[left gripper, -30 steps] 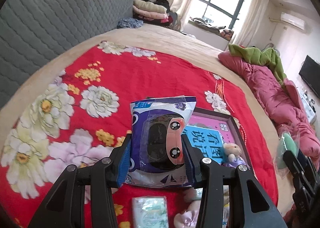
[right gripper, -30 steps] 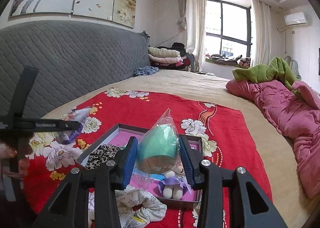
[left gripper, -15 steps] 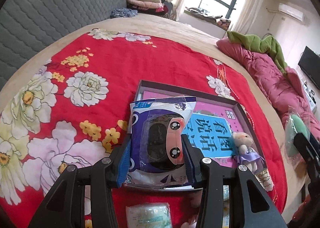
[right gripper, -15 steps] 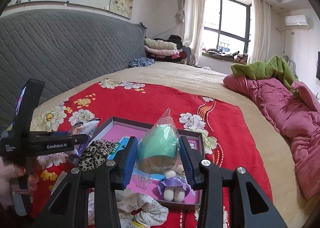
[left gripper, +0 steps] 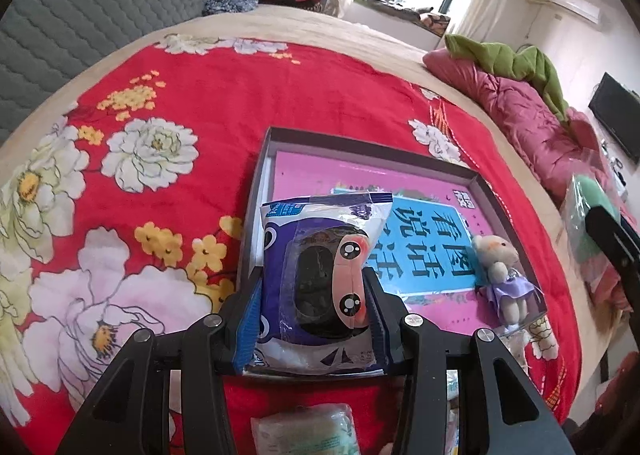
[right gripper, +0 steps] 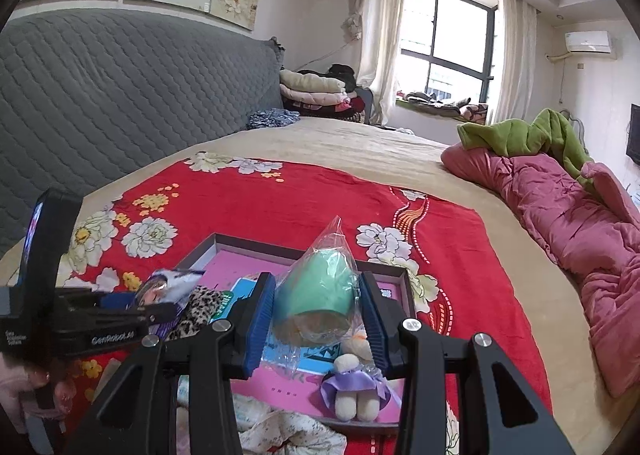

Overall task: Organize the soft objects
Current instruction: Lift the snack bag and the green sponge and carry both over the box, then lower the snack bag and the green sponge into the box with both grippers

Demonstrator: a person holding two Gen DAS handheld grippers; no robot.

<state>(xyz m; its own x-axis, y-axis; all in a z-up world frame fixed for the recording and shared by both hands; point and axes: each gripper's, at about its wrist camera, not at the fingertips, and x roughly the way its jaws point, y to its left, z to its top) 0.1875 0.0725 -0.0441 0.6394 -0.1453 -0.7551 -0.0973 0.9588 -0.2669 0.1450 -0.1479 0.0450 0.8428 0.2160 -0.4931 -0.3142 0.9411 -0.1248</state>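
Purple packet (left gripper: 320, 279) moved over box (left gripper: 496, 197), upright in left gripper (left gripper: 314, 321)

Big black Chinese characters, 看图说话, run across the blue panel (left gripper: 424, 243) on the pink sheet in the box (left gripper: 372, 141). The left gripper's (right gripper: 120, 309) side reads "GenRobot.AI"; the small lettering beside it and the print on the purple pack (left gripper: 320, 275) are too fine to read.

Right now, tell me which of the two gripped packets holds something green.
The clear bag in the right gripper, holding a mint-green cone; the left gripper clamps a purple printed packet.
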